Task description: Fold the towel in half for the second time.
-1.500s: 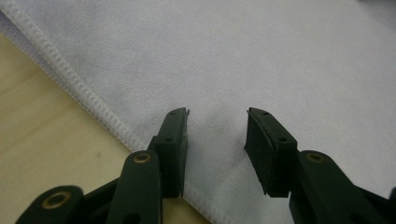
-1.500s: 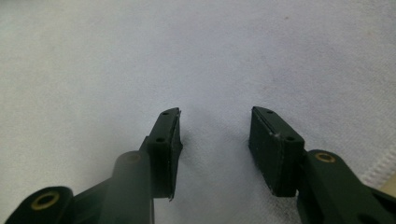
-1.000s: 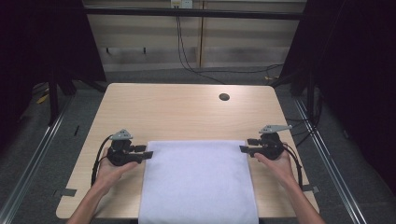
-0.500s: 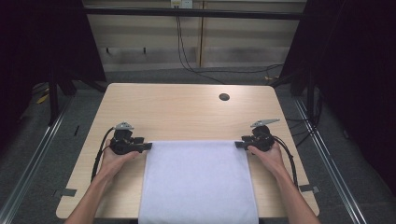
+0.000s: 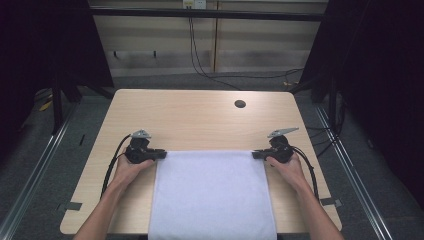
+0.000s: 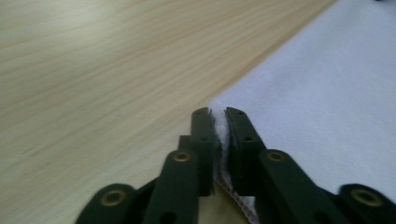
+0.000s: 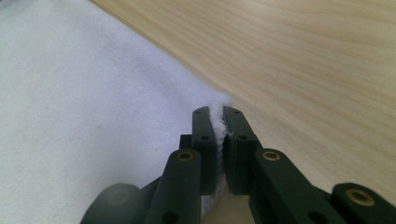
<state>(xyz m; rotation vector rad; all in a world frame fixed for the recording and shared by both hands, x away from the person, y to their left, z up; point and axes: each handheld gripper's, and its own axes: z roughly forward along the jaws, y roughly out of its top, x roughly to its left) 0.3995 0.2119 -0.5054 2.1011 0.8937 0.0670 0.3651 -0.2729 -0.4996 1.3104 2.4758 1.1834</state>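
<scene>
Towel point(image 5: 212, 195) lies flat and white on the tabletop point(image 5: 200, 120), its near edge overhanging; since a second ago both hands slid forward to its far corners. Left hand-held gripper point(image 5: 159, 154) and right hand-held gripper point(image 5: 256, 155) have just closed, each pinching a corner.

Cloth point(image 5: 212, 195) flat on table point(image 5: 190, 122), near edge apparently overhanging; left gripper point(image 5: 159, 154), right gripper point(image 5: 256, 155) at far corners.
</scene>
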